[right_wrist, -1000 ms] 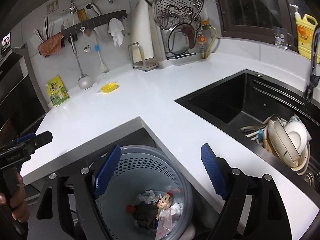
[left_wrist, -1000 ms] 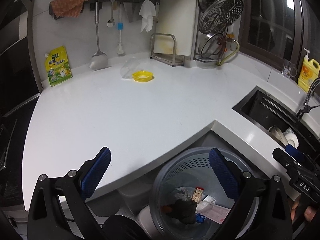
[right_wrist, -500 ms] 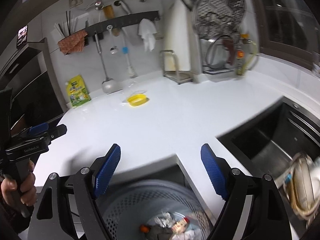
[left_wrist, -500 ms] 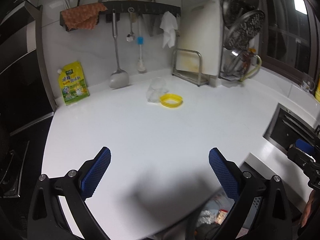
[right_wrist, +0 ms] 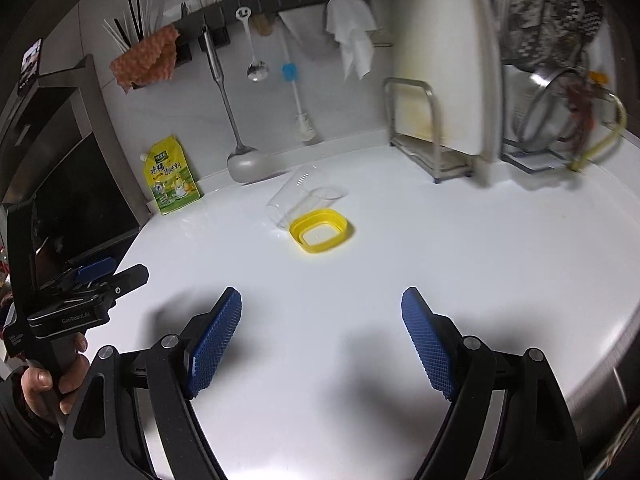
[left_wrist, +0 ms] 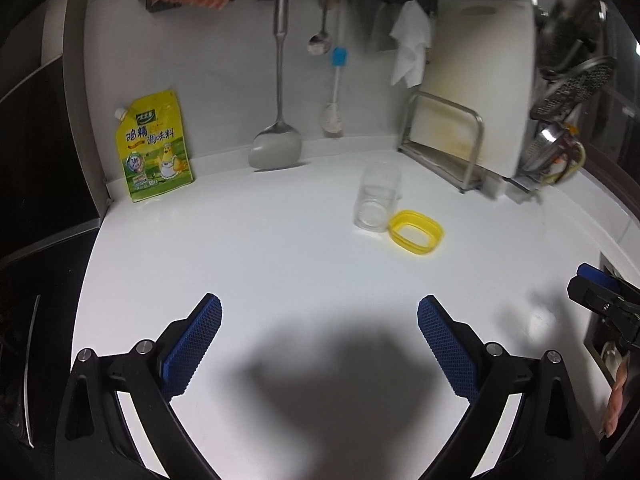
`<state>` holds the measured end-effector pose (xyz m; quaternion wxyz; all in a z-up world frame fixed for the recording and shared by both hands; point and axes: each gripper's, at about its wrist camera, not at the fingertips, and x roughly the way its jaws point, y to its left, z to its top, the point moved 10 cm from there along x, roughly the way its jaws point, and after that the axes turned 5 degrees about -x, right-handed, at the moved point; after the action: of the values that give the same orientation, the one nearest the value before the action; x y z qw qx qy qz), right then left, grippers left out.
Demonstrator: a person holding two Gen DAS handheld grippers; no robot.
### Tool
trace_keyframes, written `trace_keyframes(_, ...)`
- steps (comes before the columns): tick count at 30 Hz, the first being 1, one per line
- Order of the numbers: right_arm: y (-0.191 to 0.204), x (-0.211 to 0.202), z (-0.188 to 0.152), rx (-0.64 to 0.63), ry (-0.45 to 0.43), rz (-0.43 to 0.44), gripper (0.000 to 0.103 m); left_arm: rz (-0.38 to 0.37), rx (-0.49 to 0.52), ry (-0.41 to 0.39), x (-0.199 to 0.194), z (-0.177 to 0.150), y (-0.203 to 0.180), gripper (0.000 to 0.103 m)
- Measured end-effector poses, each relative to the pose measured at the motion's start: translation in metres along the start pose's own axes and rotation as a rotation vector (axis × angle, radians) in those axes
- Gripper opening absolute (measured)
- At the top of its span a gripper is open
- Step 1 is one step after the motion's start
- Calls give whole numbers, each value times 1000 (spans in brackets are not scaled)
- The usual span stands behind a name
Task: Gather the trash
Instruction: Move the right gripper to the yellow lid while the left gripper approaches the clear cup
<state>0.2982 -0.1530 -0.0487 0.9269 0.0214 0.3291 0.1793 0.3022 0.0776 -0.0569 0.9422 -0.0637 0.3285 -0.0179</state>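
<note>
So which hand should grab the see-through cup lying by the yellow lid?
Probably the right gripper: open, and the clear cup lies nearly straight ahead. The left gripper, also open, sees it off to its right.

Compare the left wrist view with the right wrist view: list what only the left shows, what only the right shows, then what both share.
Only the left wrist view shows the sink edge. Only the right wrist view shows chopsticks on the wall rail and a hand gripping the left gripper's handle. Both share the white counter, the clear plastic cup lying on its side, the yellow ring lid, the yellow seasoning pouch, and open, empty grippers: left gripper, right gripper.
</note>
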Motion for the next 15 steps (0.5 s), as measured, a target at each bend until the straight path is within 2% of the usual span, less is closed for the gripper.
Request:
trace_keyframes(3,2,31,13,-41,30,-6,79,11,-17,19,24,8,8,97)
trace_keyframes(8,1,90,26,-100,139,-13,79,57,-11,35,54,16,19,97)
trace_keyframes(15,0,141,34,-149,222,-10,79,69,-9,48,64,13,25,97)
